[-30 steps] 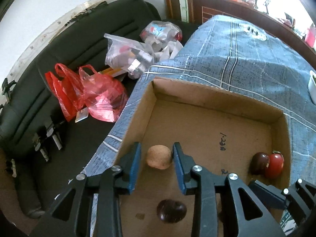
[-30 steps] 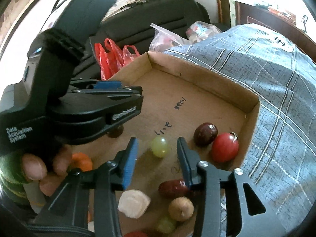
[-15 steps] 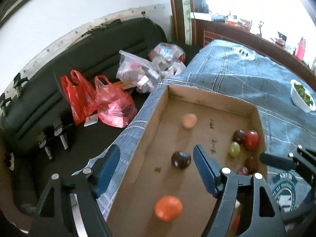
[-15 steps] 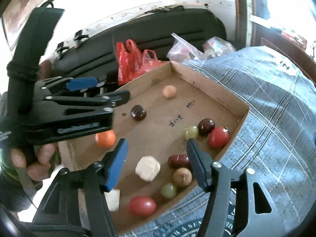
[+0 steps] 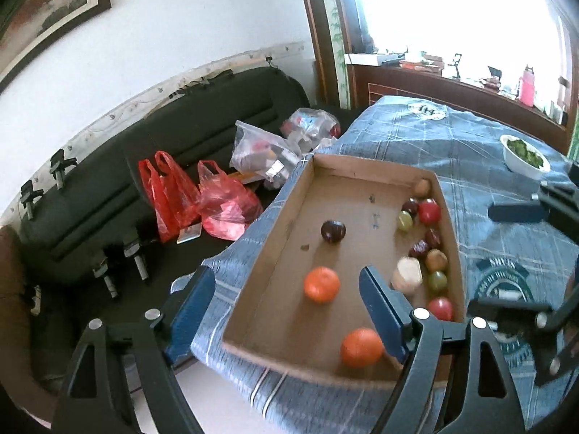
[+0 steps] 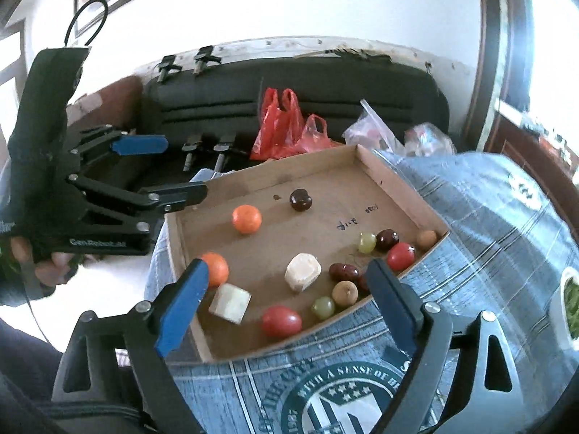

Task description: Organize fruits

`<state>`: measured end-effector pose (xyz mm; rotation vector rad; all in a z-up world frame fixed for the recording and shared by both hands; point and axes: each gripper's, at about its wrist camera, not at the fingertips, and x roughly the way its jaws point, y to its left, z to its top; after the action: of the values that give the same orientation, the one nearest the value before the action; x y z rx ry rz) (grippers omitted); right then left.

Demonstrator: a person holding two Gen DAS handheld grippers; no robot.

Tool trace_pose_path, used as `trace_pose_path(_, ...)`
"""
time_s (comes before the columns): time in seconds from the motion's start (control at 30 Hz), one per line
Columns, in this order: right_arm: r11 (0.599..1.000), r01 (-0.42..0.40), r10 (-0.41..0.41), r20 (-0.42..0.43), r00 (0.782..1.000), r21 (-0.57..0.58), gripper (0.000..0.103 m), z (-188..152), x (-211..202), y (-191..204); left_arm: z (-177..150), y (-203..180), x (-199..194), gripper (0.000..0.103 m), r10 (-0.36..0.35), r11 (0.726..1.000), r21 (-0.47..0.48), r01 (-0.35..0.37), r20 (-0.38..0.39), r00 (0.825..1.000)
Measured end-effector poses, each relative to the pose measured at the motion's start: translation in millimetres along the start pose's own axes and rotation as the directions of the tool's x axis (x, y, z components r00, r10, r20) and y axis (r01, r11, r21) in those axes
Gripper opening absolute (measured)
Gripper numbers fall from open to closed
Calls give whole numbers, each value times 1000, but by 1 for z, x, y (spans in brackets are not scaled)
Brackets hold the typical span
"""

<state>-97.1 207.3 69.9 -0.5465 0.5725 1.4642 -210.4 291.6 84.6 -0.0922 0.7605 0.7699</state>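
Bowl (image 6: pixel 571 307) cut off at edge; left gripper (image 5: pixel 286 303), right gripper (image 6: pixel 289 289) both apart, empty

Both grippers hang wide apart and empty. The left gripper (image 5: pixel 286 303) is raised, fingers spread, gripped by a hand (image 6: pixel 39 264) at its handle. The right gripper (image 6: pixel 289 289) hovers beside it, equally spread.

Fruits (image 6: pixel 303 271) in box (image 6: pixel 394 177) on table (image 6: pixel 488 217)
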Motion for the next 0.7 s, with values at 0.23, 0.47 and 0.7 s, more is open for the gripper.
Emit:
trace_pose_path(0.23,997,-30,30,-2,1000,-72,90,-12,-14,14,-15,6,-21,85,0,1000,-9,0,1,1000)
trace_pose_path(0.47,989,-62,59,-29,998,-131,90,-21,-17,26,-29,5,-39,90,-9,1000,-5,9,9,1000)
trace_pose_path(0.7,980,-79,72,-43,996,-180,90,-25,-21,33,-37,2,-44,91,-9,1000,6,9,-4,1000)
